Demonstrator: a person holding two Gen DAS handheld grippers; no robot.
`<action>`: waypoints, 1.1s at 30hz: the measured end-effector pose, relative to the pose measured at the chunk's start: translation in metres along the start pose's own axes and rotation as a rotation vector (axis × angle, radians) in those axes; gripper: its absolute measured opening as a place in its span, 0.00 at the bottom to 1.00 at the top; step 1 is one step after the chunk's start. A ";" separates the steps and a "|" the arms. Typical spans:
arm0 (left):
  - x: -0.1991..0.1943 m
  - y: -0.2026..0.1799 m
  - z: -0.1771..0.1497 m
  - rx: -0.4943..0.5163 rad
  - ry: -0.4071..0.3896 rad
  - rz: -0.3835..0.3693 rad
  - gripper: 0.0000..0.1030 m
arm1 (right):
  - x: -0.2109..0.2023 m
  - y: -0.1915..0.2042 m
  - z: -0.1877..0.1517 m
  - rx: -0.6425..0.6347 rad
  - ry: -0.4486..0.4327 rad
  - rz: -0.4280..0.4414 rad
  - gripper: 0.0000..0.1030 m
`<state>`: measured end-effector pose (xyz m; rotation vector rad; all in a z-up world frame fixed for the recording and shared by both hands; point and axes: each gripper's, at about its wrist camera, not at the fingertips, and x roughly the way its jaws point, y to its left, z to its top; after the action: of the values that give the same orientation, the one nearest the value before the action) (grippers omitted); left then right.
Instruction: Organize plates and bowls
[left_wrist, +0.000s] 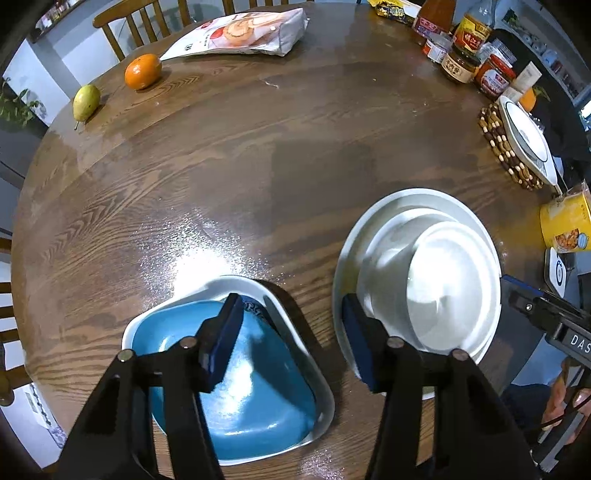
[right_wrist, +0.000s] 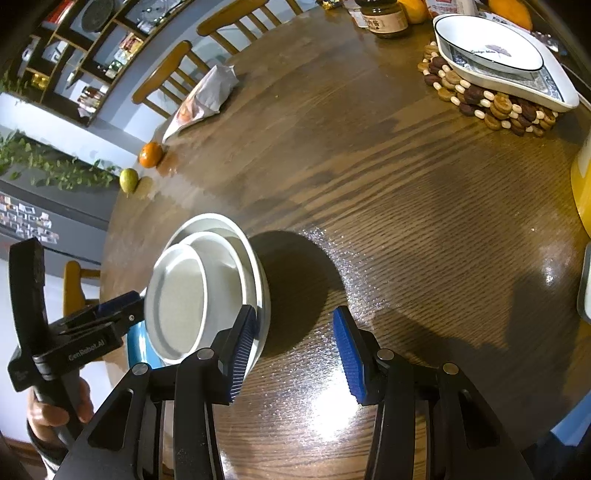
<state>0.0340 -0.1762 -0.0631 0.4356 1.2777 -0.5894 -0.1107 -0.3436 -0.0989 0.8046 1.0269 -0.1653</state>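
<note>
— Dark oak-grain round table (left_wrist: 258, 155), glossy under the lamp. What sits closest to the tools?

— A blue bowl (left_wrist: 236, 376) with a white rim, rounded-triangular, directly beneath the left gripper (left_wrist: 291, 332); one blue pad overlaps its interior. Just right of that gripper, a nested stack of white bowls (left_wrist: 424, 273), smallest on top, all plain and glazed.

— Are the jaws gripping?

— No. The left gripper's jaws stand apart, holding nothing. The right gripper (right_wrist: 295, 350) is likewise spread wide over bare wood, the white stack touching or just beside its left pad.

— Farther out?

— Ahead of the right gripper, a white patterned dish (right_wrist: 502, 62) rests on a beaded trivet (right_wrist: 480, 99). Far across: an orange (left_wrist: 143, 71), a pear (left_wrist: 86, 102), a snack bag (left_wrist: 240, 33), sauce jars (left_wrist: 465, 55).
</note>
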 end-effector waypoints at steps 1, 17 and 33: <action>0.000 -0.001 0.001 0.002 0.001 0.001 0.46 | 0.000 0.001 0.000 -0.005 -0.001 -0.004 0.43; 0.008 -0.018 0.013 0.090 0.033 -0.028 0.02 | 0.010 0.015 0.008 -0.061 0.032 0.008 0.16; -0.022 -0.007 0.000 -0.010 -0.050 -0.060 0.01 | 0.000 0.033 0.006 -0.100 0.002 0.043 0.11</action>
<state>0.0257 -0.1785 -0.0420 0.3739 1.2488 -0.6404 -0.0912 -0.3245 -0.0800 0.7359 1.0112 -0.0760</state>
